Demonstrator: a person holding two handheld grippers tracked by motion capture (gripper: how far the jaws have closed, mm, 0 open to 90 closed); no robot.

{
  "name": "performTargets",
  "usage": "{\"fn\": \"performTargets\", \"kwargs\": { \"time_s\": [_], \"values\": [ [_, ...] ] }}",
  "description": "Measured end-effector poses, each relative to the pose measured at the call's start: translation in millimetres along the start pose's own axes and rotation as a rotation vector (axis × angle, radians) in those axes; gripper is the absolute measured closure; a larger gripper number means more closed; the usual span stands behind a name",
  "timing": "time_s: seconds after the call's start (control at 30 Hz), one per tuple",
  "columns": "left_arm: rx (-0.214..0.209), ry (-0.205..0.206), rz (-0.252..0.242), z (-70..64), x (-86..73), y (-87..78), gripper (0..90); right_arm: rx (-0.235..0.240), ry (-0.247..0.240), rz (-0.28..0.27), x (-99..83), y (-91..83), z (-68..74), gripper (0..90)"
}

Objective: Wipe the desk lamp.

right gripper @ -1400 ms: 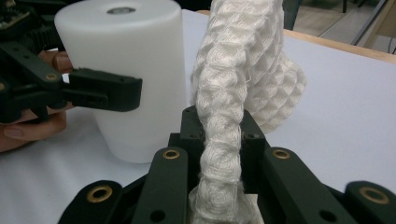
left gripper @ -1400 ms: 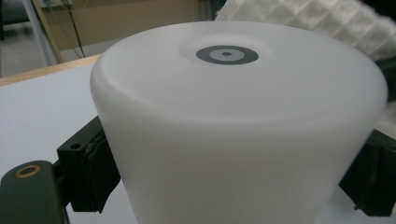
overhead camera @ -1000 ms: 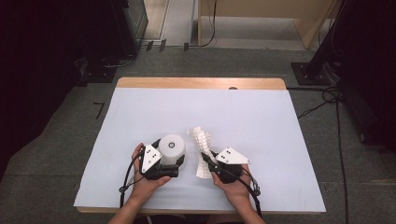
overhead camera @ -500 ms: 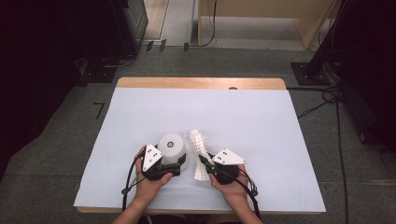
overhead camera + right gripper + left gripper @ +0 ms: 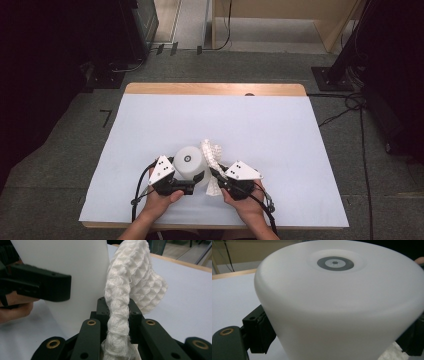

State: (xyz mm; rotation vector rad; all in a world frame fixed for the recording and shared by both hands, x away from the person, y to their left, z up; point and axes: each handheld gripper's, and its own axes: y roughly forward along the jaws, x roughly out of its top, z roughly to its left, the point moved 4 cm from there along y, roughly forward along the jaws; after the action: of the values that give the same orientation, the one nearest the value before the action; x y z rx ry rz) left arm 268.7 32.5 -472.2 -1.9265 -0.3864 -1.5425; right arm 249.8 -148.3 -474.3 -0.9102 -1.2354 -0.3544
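The white lamp-like cylinder stands upright on the near middle of the surface, its flat top carrying a small grey ring with a dot at the centre. The left tongs grip it low down from the near side: in the left gripper view the two black jaws press against opposite flanks of the white body, which stands between them, so these tongs are pinching the cylinder. The person's left hand holds that tool close to the near edge of the surface.

Just to the right of the cylinder, a white waffle-textured cloth rises in a twisted strip. The right tongs are pressed together on it; in the right gripper view the jaws clamp the lower part of the rolled cloth, whose upper end bulges out and curls over to the right. The cloth stands right against the cylinder's side, though whether the two actually touch cannot be told. The person's right hand holds this tool, also near the front edge.
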Motion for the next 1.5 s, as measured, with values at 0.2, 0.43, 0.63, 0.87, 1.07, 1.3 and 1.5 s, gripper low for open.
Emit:
{"fn": "performTargets", "kwargs": {
  "time_s": [0.2, 0.43, 0.63, 0.87, 1.07, 1.3, 1.5],
  "values": [
    [0.007, 0.01, 0.001, 1.3, 0.8, -0.8, 8.5, -0.01, -0.004, 0.004, -0.2, -0.3, -3.6, 77.9],
    [0.019, 0.006, -0.006, 6.8, 3.3, -4.6, 8.5, -0.044, 0.021, -0.022, 1.6, -6.0, -16.2, 77.9],
    [0.003, 0.009, 0.008, 3.7, 0.4, -0.2, 8.5, -0.03, 0.023, -0.048, 4.9, -9.8, -14.9, 78.0],
    [-0.021, 0.048, 0.037, -4.7, -4.7, 5.4, 8.5, 0.009, -0.027, -0.071, 11.6, -11.7, -0.5, 77.9],
    [-0.01, 0.041, 0.044, -2.4, -3.9, 5.3, 8.5, 0.02, -0.032, -0.105, 17.4, -17.4, 0.5, 78.0],
    [0.008, -0.014, -0.01, 12.3, 6.4, -6.9, 8.6, 0.043, -0.043, -0.013, -0.5, 1.6, 5.8, 77.9],
    [-0.006, 0.018, 0.024, 7.7, 1.5, -1.5, 8.6, 0.034, -0.035, 0.008, -3.2, 4.3, 3.5, 77.9]
  ]
}}
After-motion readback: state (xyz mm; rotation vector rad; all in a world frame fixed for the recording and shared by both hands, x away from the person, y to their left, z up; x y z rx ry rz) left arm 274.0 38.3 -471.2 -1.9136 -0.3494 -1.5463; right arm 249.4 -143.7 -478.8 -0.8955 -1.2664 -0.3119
